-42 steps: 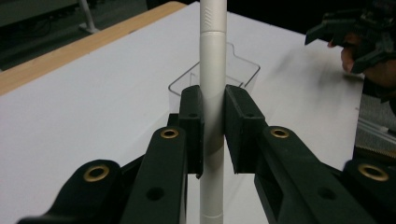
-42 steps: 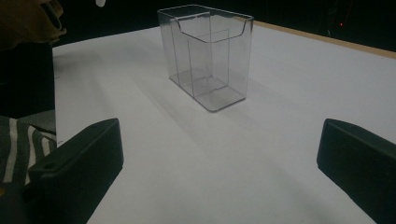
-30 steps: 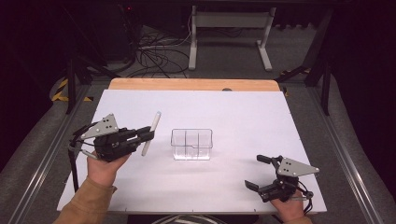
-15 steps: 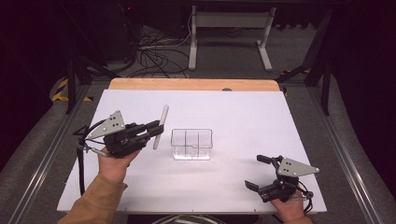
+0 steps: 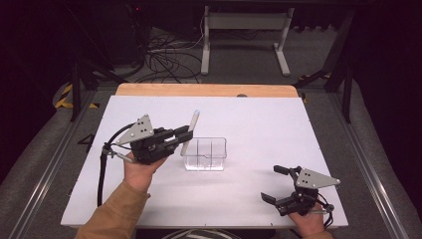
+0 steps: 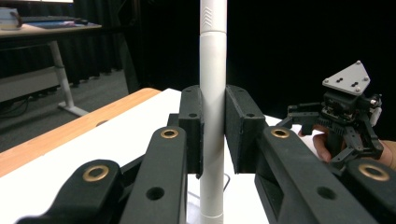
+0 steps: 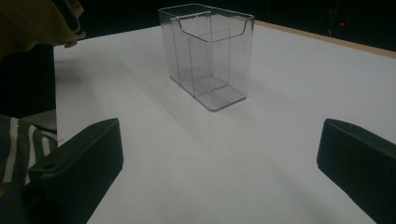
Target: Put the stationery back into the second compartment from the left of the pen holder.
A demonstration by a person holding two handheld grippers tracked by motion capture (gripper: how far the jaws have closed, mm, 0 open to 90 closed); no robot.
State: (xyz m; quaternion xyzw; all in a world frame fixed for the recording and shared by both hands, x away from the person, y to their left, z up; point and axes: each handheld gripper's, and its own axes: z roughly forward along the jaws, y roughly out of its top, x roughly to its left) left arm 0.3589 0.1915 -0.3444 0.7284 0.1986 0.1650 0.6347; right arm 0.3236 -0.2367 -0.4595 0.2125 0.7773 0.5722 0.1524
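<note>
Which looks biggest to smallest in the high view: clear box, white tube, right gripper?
1. Right gripper, widest spread with its plate.
2. Clear box, close behind; the gripper sits nearer the camera, so this order is unsure.
3. White tube, thinnest, partly hidden between the left gripper's jaws.

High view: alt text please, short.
The left gripper holds a white tube beside a clear divided bin on a white table. The right gripper rests open near the table's front right corner.
</note>
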